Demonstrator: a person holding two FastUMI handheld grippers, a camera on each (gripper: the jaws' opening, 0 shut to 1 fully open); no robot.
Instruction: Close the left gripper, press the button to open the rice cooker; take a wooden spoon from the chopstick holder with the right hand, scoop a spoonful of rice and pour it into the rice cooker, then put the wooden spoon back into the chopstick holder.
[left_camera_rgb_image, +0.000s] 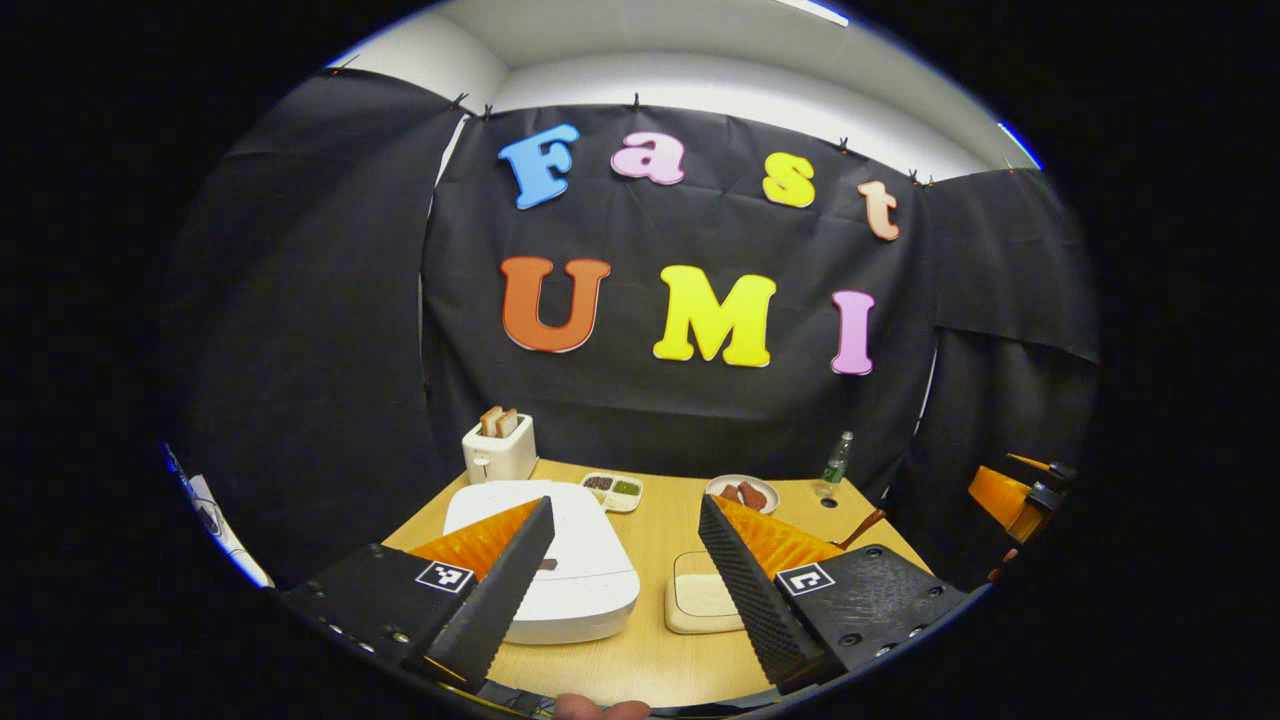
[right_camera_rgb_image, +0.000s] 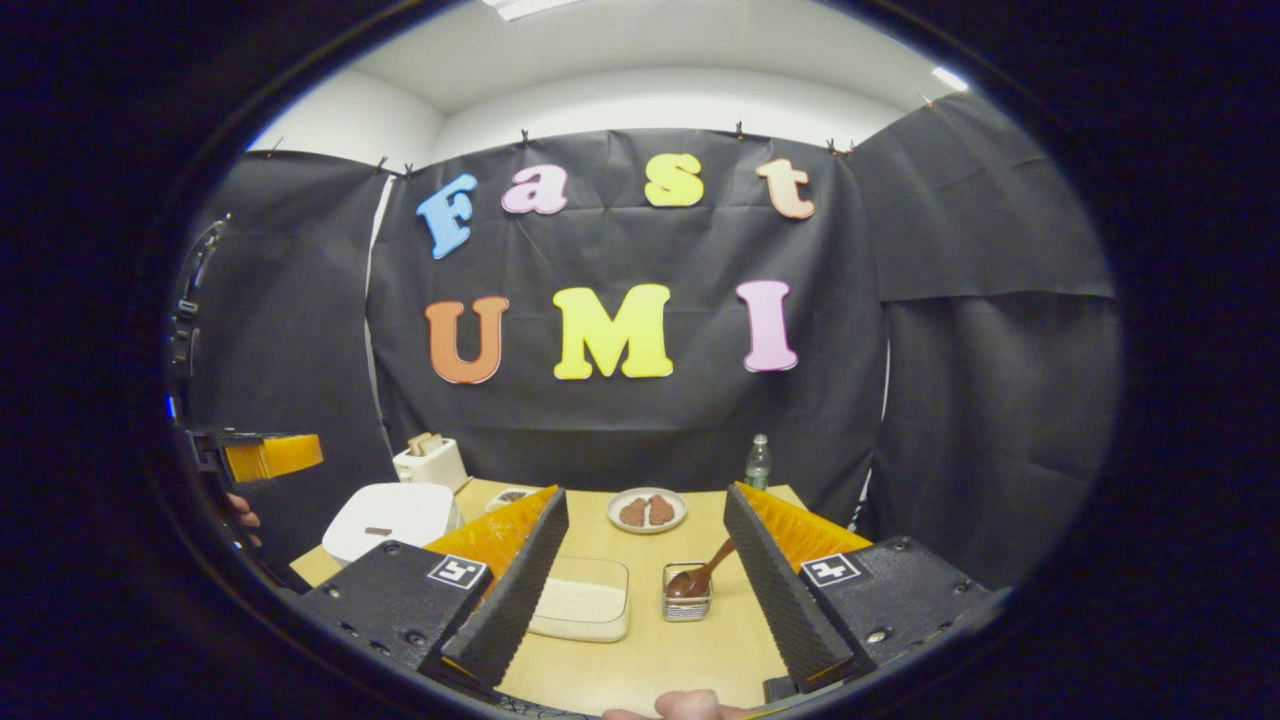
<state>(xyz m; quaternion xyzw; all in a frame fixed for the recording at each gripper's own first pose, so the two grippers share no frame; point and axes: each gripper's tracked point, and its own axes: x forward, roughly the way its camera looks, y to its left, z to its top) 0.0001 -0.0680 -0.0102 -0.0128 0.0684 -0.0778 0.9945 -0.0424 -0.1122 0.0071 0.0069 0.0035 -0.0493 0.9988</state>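
Hovering above a wooden table (left_camera_rgb_image: 655, 520), the left gripper (left_camera_rgb_image: 625, 575) has its jaws spread wide and grips nothing. Between and below its fingers in the left gripper view lie a white rice cooker (left_camera_rgb_image: 560, 570) with its lid shut and, just to the right, a shallow container of rice (left_camera_rgb_image: 700, 605). Farther back on the table stand a white toaster (left_camera_rgb_image: 498, 450) with bread in its slots, a small two-part dish (left_camera_rgb_image: 612, 490), a plate of brown food (left_camera_rgb_image: 742, 493) and a clear bottle (left_camera_rgb_image: 836, 462).

At the right edge of that view, the right gripper (left_camera_rgb_image: 1015, 495) is seen well off to the side, held clear of the table.

From the right gripper view, the right gripper (right_camera_rgb_image: 640, 575) also has its jaws spread apart and empty. Ahead of it, between the fingers, sits the rice container (right_camera_rgb_image: 585, 600), and just beside that a small metal holder (right_camera_rgb_image: 687, 600) with the wooden spoon (right_camera_rgb_image: 700, 575) leaning in it, handle tilted up to the right. The rice cooker (right_camera_rgb_image: 390, 515) stands to the left, near the toaster (right_camera_rgb_image: 430, 462). A fingertip (right_camera_rgb_image: 685, 705) of the person's hand shows at the bottom edge.
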